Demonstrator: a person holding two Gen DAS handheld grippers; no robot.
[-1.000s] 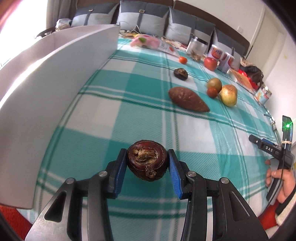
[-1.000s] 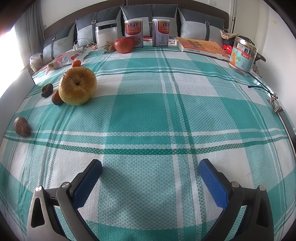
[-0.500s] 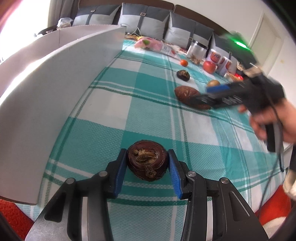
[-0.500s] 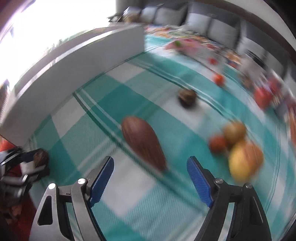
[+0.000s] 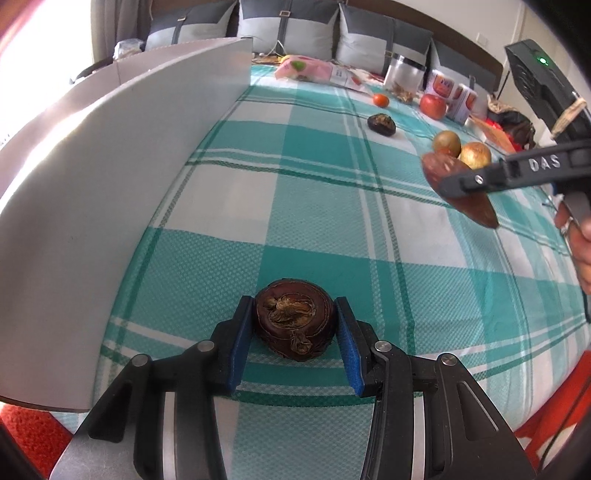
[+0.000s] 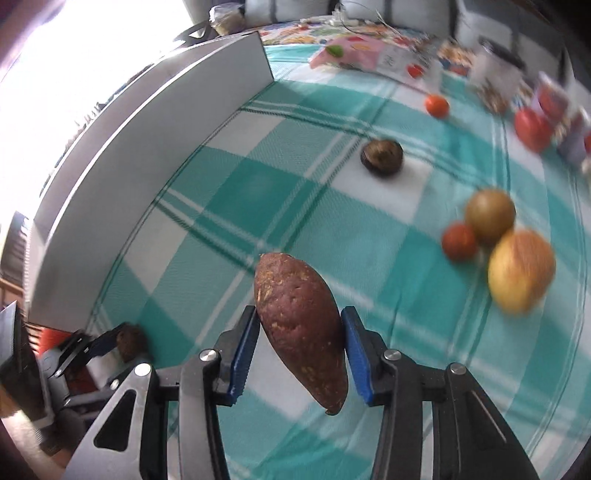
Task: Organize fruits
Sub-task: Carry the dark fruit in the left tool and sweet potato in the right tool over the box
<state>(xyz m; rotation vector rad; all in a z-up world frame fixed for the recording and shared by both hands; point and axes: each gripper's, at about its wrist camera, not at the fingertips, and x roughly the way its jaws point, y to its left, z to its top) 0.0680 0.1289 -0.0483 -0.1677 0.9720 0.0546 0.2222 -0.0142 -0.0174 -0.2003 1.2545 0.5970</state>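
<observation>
Left gripper (image 5: 294, 345) clamps a dark round fruit (image 5: 294, 324), its underside hidden, low over the teal checked cloth (image 5: 314, 206). Right gripper (image 6: 300, 349): jaws closing around the sweet potato (image 6: 301, 332); pad contact hard to judge. Farther off, yellow apple (image 6: 521, 271) and neighbours blurred. White board (image 6: 147, 155) edges the cloth; cushions (image 5: 288, 22) behind.

strong daylight floods in from the upper left of both views, blowing out that corner and glaring on the white board (image 5: 110, 177). the left wrist view is sharp; the right wrist view smears the fruit right of the jaws. fisheye edges bend and darken.
</observation>
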